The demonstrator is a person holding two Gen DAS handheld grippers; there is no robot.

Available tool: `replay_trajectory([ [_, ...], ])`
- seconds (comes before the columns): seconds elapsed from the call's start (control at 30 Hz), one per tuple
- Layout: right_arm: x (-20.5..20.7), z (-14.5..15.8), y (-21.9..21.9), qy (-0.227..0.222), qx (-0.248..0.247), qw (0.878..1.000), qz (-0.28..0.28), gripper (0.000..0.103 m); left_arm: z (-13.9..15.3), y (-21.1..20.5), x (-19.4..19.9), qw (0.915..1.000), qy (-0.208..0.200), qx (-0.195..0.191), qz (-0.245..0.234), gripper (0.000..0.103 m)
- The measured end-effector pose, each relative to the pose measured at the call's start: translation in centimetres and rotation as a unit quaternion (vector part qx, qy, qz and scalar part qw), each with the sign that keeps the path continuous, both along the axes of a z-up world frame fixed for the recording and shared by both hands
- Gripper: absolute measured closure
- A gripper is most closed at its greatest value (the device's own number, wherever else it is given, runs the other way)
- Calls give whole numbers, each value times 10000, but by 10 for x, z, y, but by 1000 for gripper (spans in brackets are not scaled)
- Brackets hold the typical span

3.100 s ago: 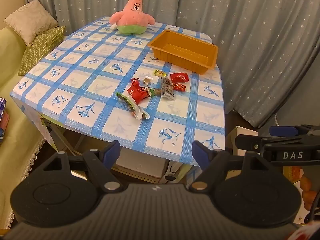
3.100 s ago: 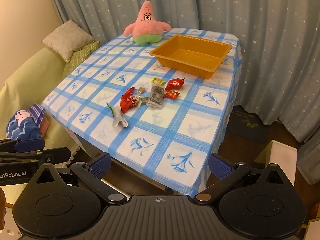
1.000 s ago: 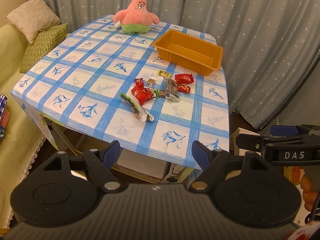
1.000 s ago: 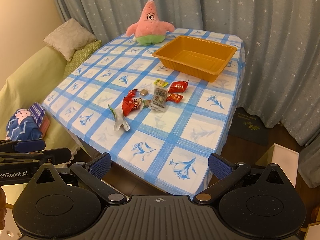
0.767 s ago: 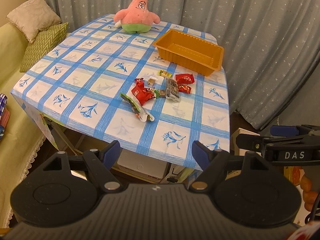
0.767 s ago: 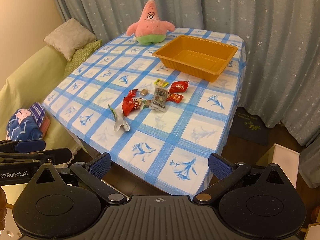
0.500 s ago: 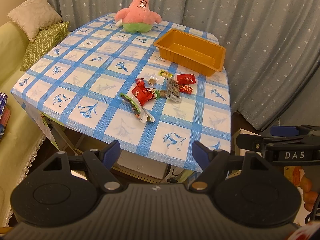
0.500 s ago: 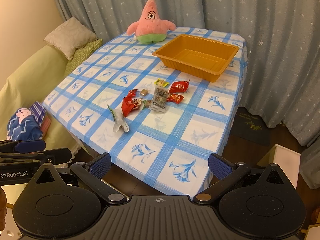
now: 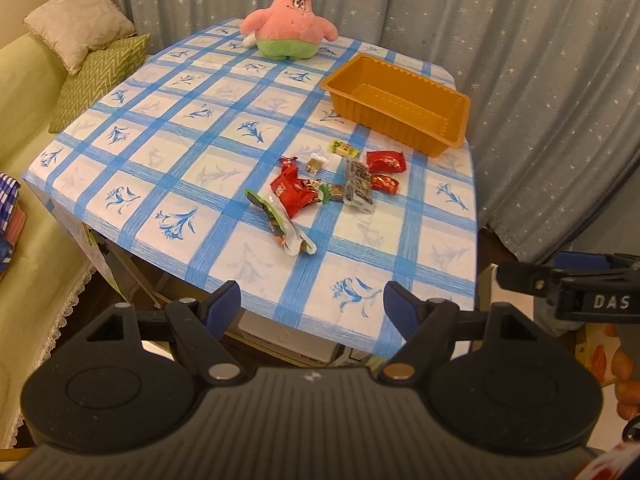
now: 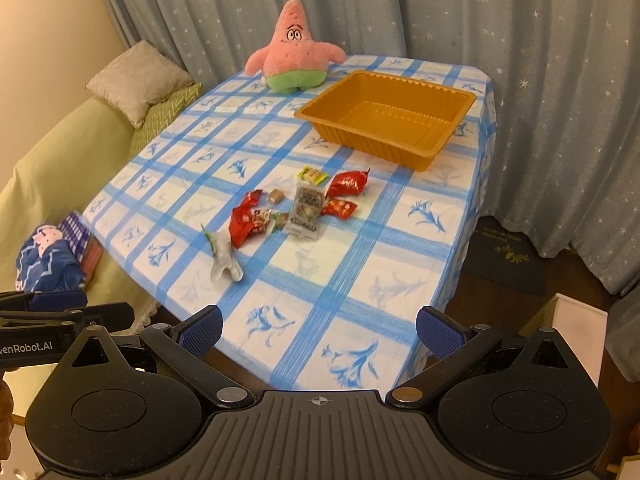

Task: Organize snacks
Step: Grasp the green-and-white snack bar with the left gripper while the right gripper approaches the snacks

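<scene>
Snacks (image 9: 328, 188) lie near orange tray (image 9: 400, 106).

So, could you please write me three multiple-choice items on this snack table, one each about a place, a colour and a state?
1. Where does the pink star plush sit?
A. at the table's far end, beside the tray
B. inside the tray
C. on the sofa

2. What colour is the tray?
A. blue
B. orange
C. white

3. What is in the tray?
A. every snack
B. one red packet
C. nothing

Answers:
1 A: it sits on the tablecloth just beyond the tray.
2 B: its walls and floor are orange.
3 C: its floor is bare; the snacks lie on the cloth nearer the open right gripper.
</scene>
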State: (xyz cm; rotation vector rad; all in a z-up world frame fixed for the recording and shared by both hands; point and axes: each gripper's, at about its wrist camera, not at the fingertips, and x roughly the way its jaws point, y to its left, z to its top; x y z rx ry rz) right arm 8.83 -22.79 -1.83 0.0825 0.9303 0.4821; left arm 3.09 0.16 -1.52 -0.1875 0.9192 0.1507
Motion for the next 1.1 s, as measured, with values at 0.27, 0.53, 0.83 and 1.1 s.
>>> replay_trajectory([
  [0.27, 29, -9, -15, -180, 188, 9996, 67, 0, -15, 8, 26, 9994, 94, -13, 338, 26],
  [0.53, 60, -27, -30, -308, 265, 9990, 163, 0, -38, 11, 46, 9979, 6, -50, 644, 26],
  [0.83, 95, -42, -50, -350, 376, 9982, 316, 0, -65, 8, 80, 9961, -160, 104, 859, 32],
  [1.1, 125, -50, -65, -466, 453, 9972, 357, 0, -91, 11, 109, 9941, -98, 285, 1043, 42],
])
